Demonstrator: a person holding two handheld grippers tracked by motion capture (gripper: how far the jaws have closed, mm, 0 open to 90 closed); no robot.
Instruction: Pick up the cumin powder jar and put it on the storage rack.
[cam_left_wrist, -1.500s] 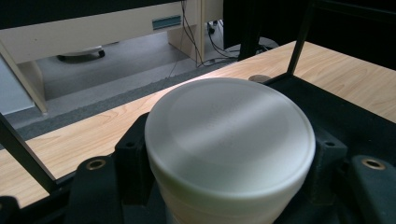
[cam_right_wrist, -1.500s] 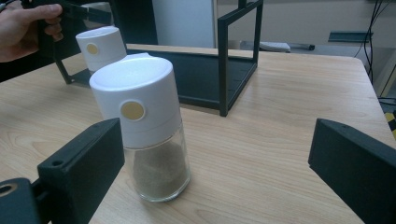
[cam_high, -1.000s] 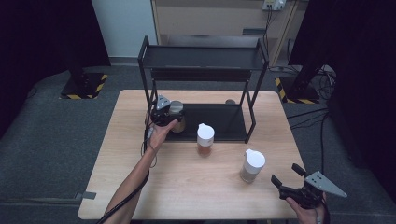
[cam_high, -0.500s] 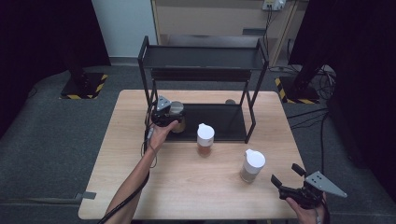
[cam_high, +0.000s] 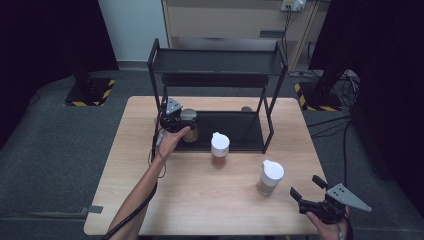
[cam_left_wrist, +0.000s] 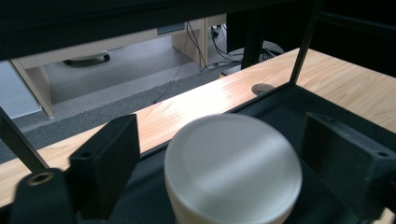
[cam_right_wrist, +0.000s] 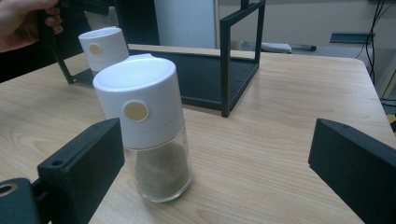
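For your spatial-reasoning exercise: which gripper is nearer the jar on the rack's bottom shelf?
Left. The left gripper straddles the jar on the rack, jaws just opened. The right gripper hovers at the table's near right corner.

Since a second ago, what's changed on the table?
The left gripper has just been opening its jaws: the jar on the rack's lower shelf sits between them, let go, gaps on both sides. The hand barely moved. Unchanged: the right gripper, open at the table's near right corner, and both white-capped shakers.
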